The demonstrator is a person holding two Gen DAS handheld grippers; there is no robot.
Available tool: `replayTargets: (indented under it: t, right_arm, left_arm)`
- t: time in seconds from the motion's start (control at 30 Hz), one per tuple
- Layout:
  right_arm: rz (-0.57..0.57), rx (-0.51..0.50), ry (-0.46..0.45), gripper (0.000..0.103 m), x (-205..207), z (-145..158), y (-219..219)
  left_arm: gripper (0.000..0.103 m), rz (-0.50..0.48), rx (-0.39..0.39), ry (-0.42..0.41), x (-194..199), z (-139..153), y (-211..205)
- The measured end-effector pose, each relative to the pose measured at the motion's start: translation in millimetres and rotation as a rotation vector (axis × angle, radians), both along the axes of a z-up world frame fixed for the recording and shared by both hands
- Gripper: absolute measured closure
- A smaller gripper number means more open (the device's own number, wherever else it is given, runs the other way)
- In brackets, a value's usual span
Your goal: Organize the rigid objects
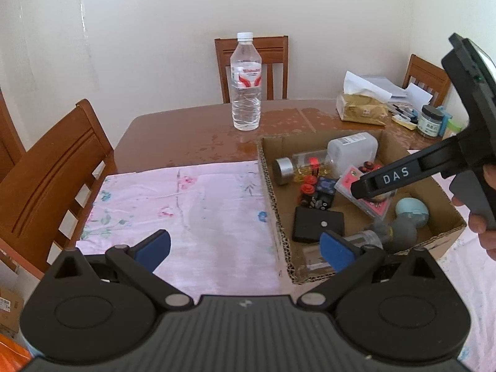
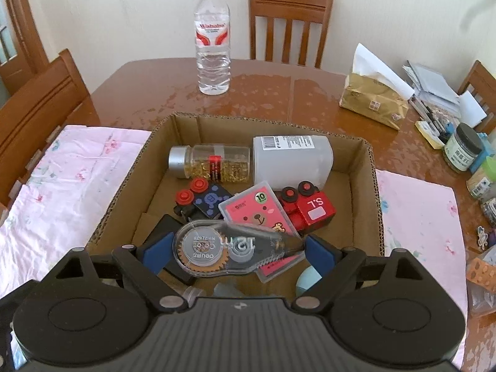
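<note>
Right tool (image 2: 237, 252), jaws wide around one tape dispenser (image 2: 235, 252), over one box (image 2: 369, 167) holding two bottles.

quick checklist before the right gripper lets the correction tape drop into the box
1. Right gripper over the cardboard box: ok, box interior lies directly under it.
2. Correction tape between the pads: ok. Whether the pads press on it: cannot tell; a gap shows at its tip.
3. Landing spot: not ok, the pink card case and black case lie underneath, so it will likely land on them.
4. Left gripper clear of the drop: ok, open, holding nothing, at the box's edge over the pink cloth.
5. Water bottle out of the way: ok, upright beyond the box.
</note>
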State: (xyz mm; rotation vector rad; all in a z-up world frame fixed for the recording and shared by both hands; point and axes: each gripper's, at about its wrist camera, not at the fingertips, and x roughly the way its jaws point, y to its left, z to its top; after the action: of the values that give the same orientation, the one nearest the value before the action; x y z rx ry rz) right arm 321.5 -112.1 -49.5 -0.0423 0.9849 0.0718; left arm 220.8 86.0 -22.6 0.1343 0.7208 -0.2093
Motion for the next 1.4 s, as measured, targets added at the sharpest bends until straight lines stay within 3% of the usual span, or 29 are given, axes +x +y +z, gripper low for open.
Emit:
replayTargets:
  t: [0.03, 0.4, 0.83, 1.0, 1.4]
  right_arm:
    - [0.0, 0.006, 0.001, 0.0, 0, 0, 1]
    - [-0.014, -0.009, -0.007, 0.0, -12, 17, -5]
    - [-0.149, -0.041, 0.034, 0.0, -65, 38, -37]
    - [-0.215, 0.024, 0.029, 0.0, -94, 39, -47]
    - [-0.204, -0.013, -0.034, 0.0, -129, 59, -47]
  left_arm:
    - [0.001, 0.0, 0.0, 0.0, 0, 0, 1]
    - [0.001, 0.005, 0.022, -0.015, 2, 4, 0]
    - [0.001, 0.002, 0.031, 0.062, -3, 20, -26]
    - [0.001, 0.042, 0.02, 0.132, -10, 28, -37]
    - [0.001, 0.046, 0.035, 0.15, -25, 51, -57]
